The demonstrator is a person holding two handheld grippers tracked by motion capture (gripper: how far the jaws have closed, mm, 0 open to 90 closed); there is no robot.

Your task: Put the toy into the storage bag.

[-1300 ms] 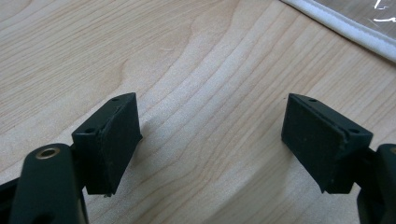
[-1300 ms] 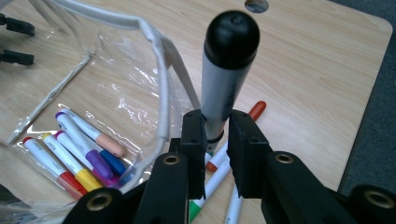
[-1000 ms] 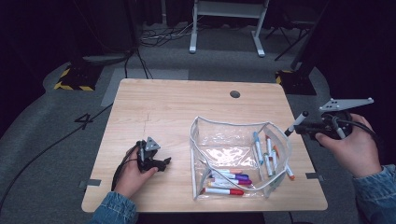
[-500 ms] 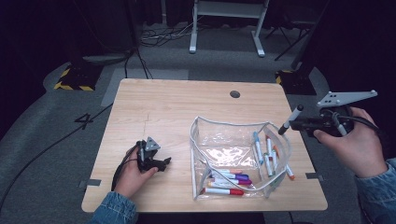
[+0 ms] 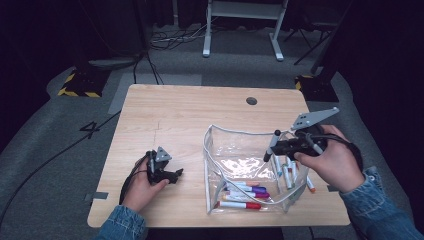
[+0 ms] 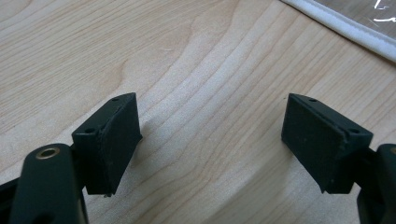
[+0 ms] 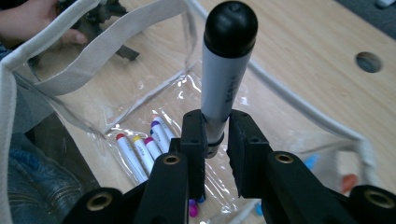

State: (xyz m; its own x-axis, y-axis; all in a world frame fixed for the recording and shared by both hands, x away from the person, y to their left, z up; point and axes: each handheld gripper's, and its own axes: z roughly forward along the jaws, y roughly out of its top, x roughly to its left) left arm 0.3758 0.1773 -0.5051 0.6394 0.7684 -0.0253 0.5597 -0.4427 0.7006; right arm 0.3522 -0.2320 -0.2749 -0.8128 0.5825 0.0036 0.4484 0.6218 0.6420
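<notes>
High view, left to right: the left gripper (image 5: pixel 176 173) rests on the pale wooden table (image 5: pixel 190 115) in the person's left hand (image 5: pixel 142 187), its jaws spread wide with only bare wood between them, as the left gripper view confirms. Just right of it stands the clear plastic pouch with white fabric trim (image 5: pixel 240 150), open at the top, with coloured-cap markers (image 5: pixel 242 192) lying on its floor. Above the pouch's right half, the right gripper (image 5: pixel 272 150) clamps a grey marker with a black cap (image 5: pixel 273 143), cap tilted up and leftward; the jaws pinch its lower barrel (image 7: pixel 215 126) tightly.
</notes>
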